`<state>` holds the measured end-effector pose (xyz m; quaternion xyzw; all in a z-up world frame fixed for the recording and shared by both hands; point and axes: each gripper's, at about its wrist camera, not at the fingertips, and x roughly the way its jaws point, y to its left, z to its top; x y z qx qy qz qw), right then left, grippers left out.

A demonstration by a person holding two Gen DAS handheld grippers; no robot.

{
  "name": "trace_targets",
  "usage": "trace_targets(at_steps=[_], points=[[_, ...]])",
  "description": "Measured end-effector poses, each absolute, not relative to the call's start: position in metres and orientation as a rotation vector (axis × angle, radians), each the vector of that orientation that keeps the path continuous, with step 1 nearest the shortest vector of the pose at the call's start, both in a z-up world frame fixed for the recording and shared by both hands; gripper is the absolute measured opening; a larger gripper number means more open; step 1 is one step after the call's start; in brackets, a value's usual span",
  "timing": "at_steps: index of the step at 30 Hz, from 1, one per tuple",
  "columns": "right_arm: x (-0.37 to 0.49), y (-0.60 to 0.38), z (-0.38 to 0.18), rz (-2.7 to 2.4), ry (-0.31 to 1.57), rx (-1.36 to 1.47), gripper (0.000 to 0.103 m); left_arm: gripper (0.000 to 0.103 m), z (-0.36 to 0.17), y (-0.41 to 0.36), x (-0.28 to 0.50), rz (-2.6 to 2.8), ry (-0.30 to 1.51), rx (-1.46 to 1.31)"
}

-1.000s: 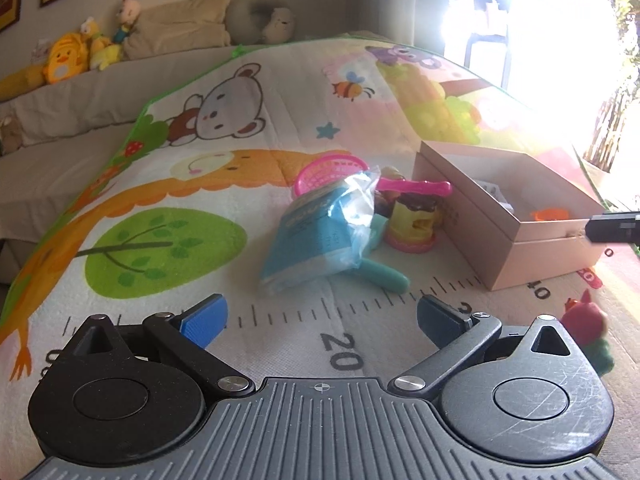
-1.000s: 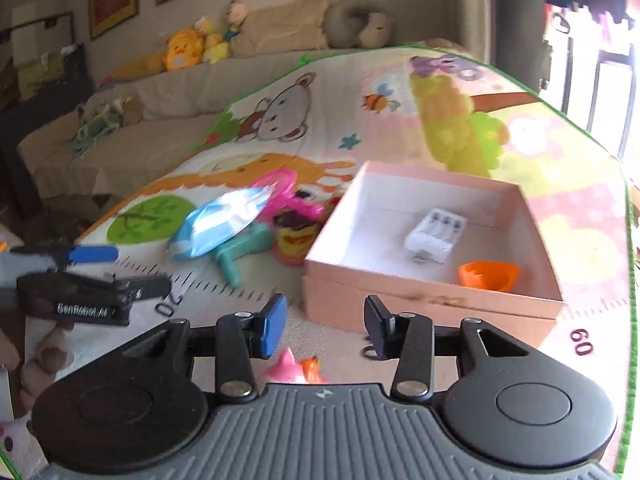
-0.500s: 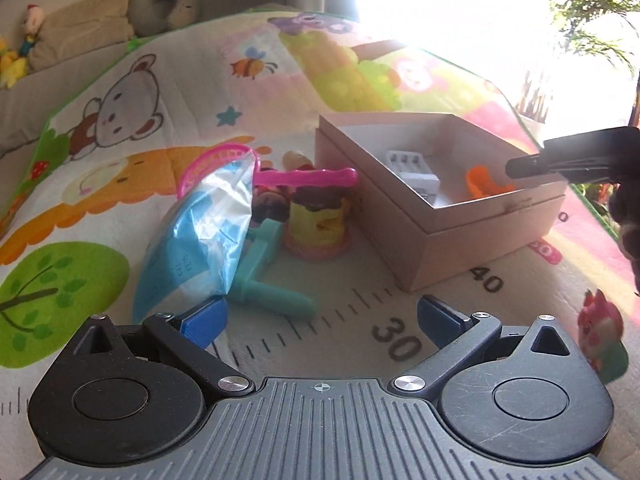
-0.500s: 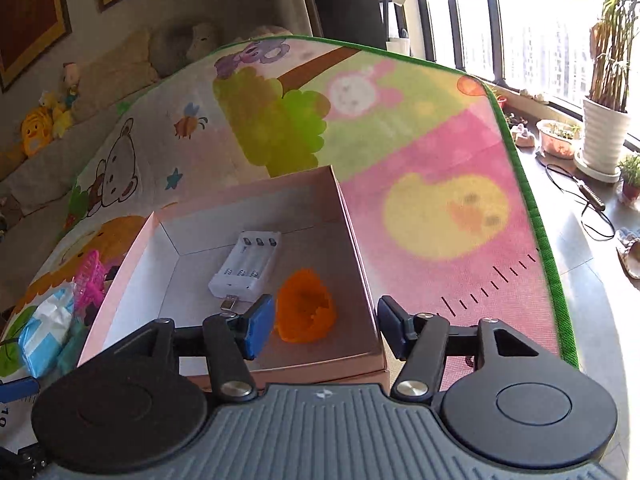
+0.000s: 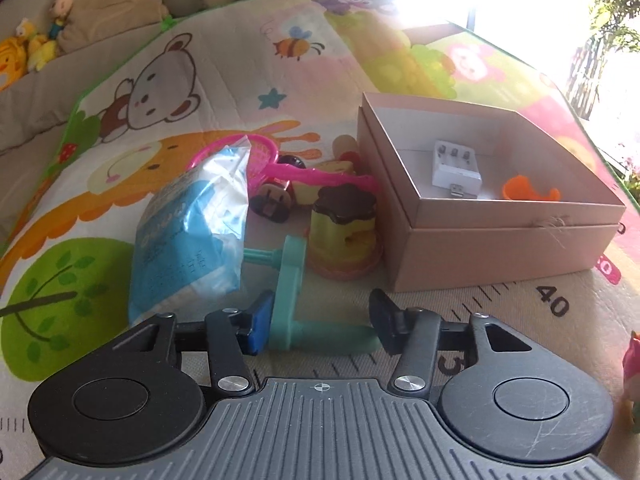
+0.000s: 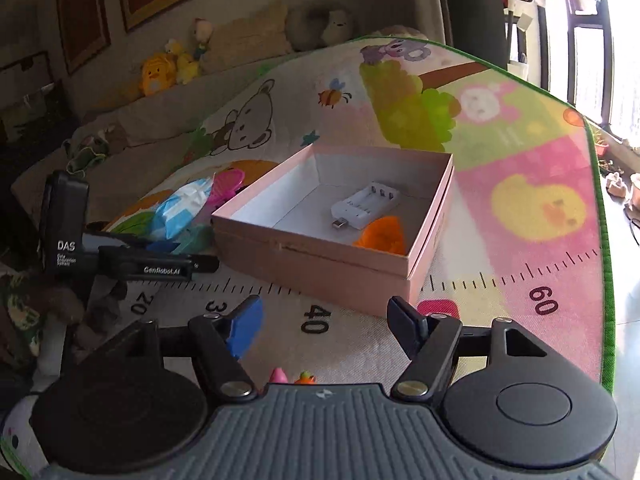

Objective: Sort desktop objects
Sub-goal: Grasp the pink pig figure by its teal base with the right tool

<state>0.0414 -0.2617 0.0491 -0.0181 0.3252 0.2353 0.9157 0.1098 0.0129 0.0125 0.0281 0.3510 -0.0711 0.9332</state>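
playmat: left tool newly around teal toy

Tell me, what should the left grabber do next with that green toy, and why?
Probably lift it a little. The left gripper has just closed on the teal toy's handle, but the toy lies on the mat, one end under the blue packet. The pink box, the likely place for it, sits to the right with room inside.

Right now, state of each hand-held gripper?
Left hand-held gripper: just closed, shut on the teal toy.
Right hand-held gripper: open, just widening, empty.
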Motion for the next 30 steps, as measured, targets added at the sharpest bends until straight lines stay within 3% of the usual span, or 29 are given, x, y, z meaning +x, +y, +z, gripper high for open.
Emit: trace_targets(at_steps=[2, 9, 12, 14, 19, 26, 30], points=[[0.024, -0.251, 0.041, 0.517, 0.682, -0.088, 0.069, 0.024, 0.015, 0.014, 0.097, -0.164, 0.713, 0.069], [-0.003, -0.229, 0.022, 0.514, 0.685, -0.165, 0.072, 0.024, 0.017, 0.014, 0.028, -0.276, 0.716, 0.137], [0.001, -0.230, 0.020, 0.501, 0.703, -0.149, 0.072, 0.030, 0.017, 0.020, 0.008, -0.261, 0.707, 0.146], [0.001, -0.227, 0.020, 0.521, 0.705, -0.140, 0.071, 0.054, 0.018, 0.025, 0.001, -0.184, 0.678, 0.185], [-0.003, -0.200, 0.020, 0.599, 0.681, -0.146, 0.071, 0.074, 0.020, 0.042, -0.001, -0.023, 0.648, 0.249], [-0.001, -0.194, 0.013, 0.581, 0.683, -0.157, 0.072, 0.088, 0.031, 0.063, -0.021, -0.086, 0.687, 0.080], [0.004, -0.203, 0.009, 0.537, 0.698, -0.130, 0.074, 0.088, 0.026, 0.054, -0.015, -0.161, 0.740, 0.011]])
